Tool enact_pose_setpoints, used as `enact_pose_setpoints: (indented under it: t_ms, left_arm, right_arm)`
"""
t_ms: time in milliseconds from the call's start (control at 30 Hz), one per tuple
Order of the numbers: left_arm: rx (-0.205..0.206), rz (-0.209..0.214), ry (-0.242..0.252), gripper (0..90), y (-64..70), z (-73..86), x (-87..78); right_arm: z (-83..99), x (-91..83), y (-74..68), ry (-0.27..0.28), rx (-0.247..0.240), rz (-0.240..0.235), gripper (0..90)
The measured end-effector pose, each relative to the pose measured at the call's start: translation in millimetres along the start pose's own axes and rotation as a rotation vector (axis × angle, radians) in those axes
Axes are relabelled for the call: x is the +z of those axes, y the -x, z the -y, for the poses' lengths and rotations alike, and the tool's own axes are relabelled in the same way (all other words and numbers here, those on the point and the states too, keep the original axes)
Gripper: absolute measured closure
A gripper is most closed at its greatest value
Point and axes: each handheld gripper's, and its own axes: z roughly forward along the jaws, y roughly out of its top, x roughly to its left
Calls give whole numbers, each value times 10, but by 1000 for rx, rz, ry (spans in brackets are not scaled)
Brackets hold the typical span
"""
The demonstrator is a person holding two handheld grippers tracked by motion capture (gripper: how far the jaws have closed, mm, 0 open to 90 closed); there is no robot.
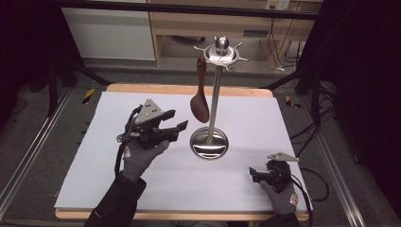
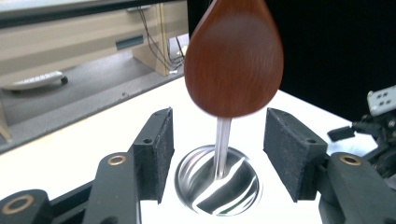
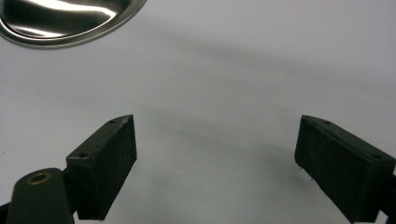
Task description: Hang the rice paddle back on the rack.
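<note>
Fingers of the left gripper spread, spoon bowl hanging just ahead between them; close squarely, gently. Right gripper spread, idle.

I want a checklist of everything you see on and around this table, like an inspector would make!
Surface: white sheet over a wooden table, bare apart from the stand.
Job's things: brown wooden spoon hanging from a steel stand with a round base.
Clutter: nothing seen.
Grippers: left tool open, aimed at the spoon; right tool open, low over the sheet.
Cables: black cable trailing off the table's right edge.
Surroundings: grey floor, wooden furniture behind, dark curtains.
</note>
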Motion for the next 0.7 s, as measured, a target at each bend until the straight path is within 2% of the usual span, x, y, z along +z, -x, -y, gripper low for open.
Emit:
enact_pose_setpoints:
  t_ms: [333, 700]
  left_arm:
    - [-31, -3, -68, 408, -97, 408, -21]
    - [-60, -31, -139, 393, -215, 843, -55]
  right_arm:
    - [7, 4, 1, -4, 2, 3, 128]
    - [15, 4, 10, -7, 7, 3, 126]
